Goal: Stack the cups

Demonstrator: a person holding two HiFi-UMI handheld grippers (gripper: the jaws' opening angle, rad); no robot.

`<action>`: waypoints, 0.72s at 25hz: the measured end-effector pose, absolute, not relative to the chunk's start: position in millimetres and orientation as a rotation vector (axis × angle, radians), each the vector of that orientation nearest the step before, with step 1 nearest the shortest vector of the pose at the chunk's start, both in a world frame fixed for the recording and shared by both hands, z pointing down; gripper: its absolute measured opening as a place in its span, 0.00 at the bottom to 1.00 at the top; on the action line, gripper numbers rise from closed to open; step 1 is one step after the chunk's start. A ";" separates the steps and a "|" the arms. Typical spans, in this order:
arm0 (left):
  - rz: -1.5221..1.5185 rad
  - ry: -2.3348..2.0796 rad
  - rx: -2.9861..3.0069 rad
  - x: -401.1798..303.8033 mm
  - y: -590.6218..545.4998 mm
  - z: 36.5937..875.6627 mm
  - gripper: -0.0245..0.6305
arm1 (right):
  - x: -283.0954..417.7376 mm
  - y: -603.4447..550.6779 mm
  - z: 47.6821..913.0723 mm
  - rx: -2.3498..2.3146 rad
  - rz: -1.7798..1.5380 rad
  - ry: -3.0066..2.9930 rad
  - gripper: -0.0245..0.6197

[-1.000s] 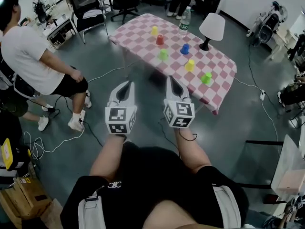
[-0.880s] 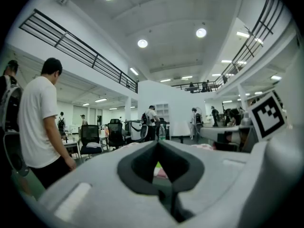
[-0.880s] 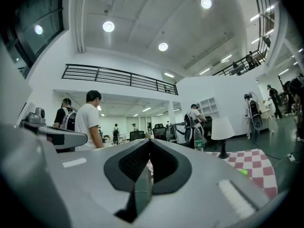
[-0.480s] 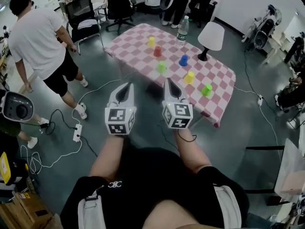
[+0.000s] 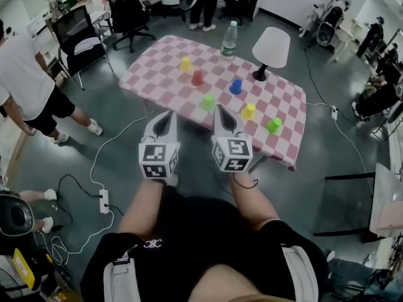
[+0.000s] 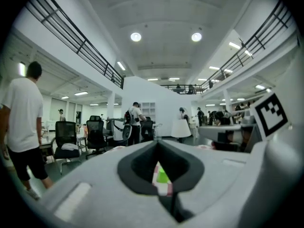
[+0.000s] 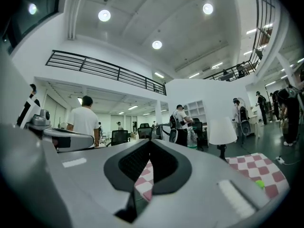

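Cups [image 5: 236,85] stand apart on the checked table [image 5: 284,98] — left gripper [image 5: 168,114], right gripper [image 5: 221,109]: fingers closed, empty.

Grey floor [image 5: 352,143], black office chairs [image 5: 80,30], white walls [image 7: 190,87], round ceiling lights [image 7: 104,15]; perhaps shelving [image 7: 197,109] far back.

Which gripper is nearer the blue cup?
Right. The right gripper is short of the table, slightly left of the blue cup; the left gripper is beside it, farther left.

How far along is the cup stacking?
Done: nothing. Six cups, the red cup and blue cup among them, stand apart on the checkered table. In hand: nothing; the left tool and right tool are shut, empty, short of the table. Left: all stacking.
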State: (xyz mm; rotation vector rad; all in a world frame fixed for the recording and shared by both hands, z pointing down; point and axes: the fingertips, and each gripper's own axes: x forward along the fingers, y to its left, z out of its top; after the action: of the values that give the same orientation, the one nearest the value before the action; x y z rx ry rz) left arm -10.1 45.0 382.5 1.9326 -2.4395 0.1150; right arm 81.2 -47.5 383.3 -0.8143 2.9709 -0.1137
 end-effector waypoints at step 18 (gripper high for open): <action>0.162 -1.885 2.388 -62.8 -94.1 395.2 0.03 | 49.1 -133.1 395.1 -1.442 -0.173 2.797 0.04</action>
State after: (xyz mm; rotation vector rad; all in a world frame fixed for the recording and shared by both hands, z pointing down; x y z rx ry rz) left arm -62.8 -94.1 395.2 2.3883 -1.8851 0.1617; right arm 49.1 -133.1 395.1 -1.4419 2.7970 -0.1732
